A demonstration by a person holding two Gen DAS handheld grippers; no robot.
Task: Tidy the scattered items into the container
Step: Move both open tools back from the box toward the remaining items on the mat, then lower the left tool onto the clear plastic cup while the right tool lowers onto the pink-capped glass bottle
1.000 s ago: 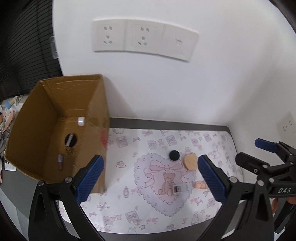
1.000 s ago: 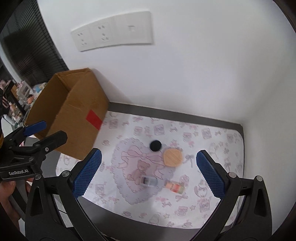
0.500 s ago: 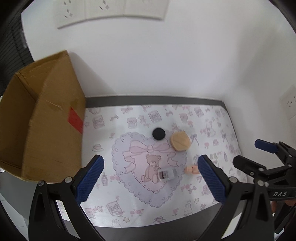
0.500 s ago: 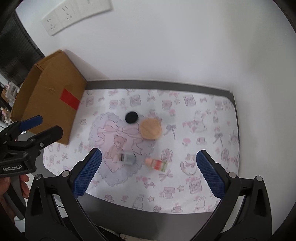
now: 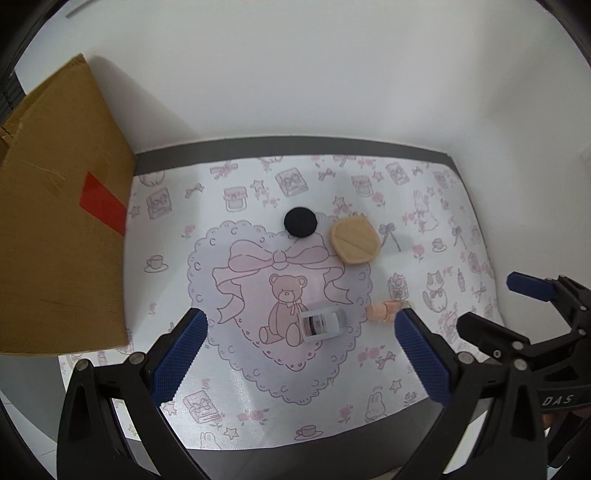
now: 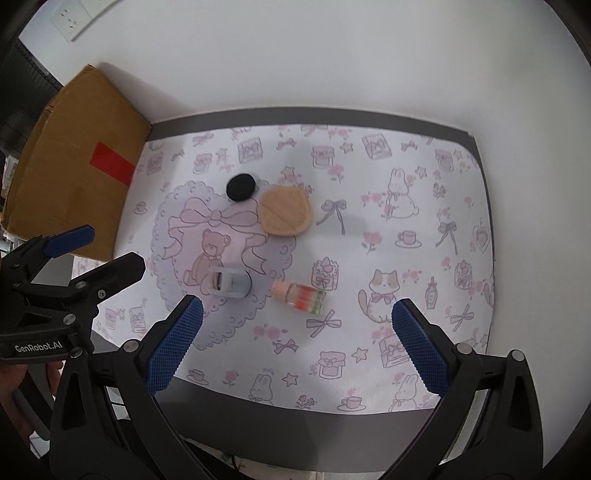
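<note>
corked vial (image 6: 302,296) lying flat — cork leftward

Bright, even light with soft shadows; fisheye bends the edges, corners dark, slightly soft focus.

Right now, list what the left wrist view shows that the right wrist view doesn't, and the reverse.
Only the left wrist view: the right gripper seen from the side, open and empty, and the bottle partly hidden behind a blue pad.

Only the right wrist view: the left gripper from the side, open and empty, the whole bottle lying on its side, a wall socket, and a cat print in full.

Both: the box, black disc, tan disc, clear item and patterned mat.
</note>
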